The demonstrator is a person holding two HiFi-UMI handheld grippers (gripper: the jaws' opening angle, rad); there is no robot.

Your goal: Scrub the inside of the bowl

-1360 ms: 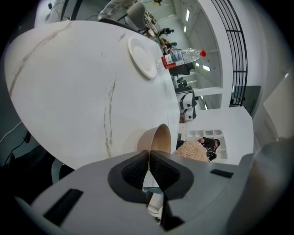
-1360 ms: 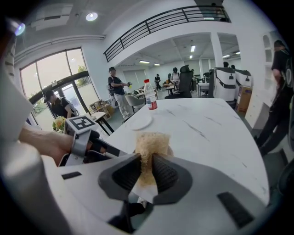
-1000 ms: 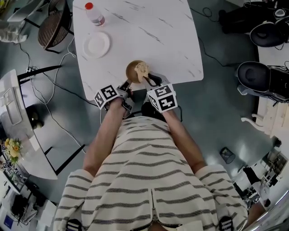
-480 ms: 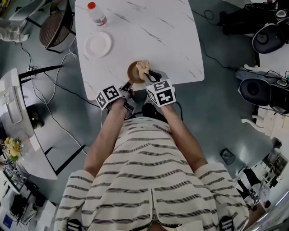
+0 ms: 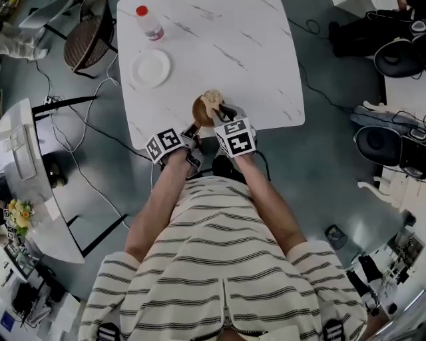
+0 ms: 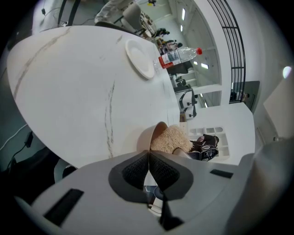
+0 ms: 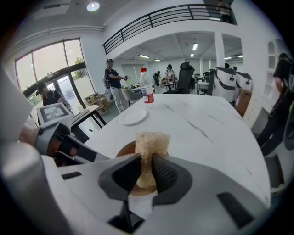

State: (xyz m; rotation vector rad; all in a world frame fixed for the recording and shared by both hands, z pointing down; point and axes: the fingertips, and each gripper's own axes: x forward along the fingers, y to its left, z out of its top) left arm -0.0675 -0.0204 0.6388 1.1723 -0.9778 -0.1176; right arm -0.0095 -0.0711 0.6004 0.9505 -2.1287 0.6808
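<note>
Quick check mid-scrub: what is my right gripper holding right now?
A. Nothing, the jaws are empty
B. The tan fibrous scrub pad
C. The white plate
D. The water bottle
B: the right gripper view shows the right gripper with its jaws closed on the tan fibrous scrub pad, held down at the brown bowl.

Bright, even indoor light filled every view. In the right gripper view it came from a ceiling lamp (image 7: 93, 6) and tall windows (image 7: 46, 64) at far left, which glared pale. The white table (image 5: 213, 60) was nearly washed out in the left gripper view. Both gripper views bent at the edges and fell to black in the corners. The right claw (image 7: 146, 172) and left claw (image 6: 148, 170) looked soft near the lens; the sponge (image 7: 149, 147) was sharp. The floor (image 5: 333, 153) lay dim.
</note>
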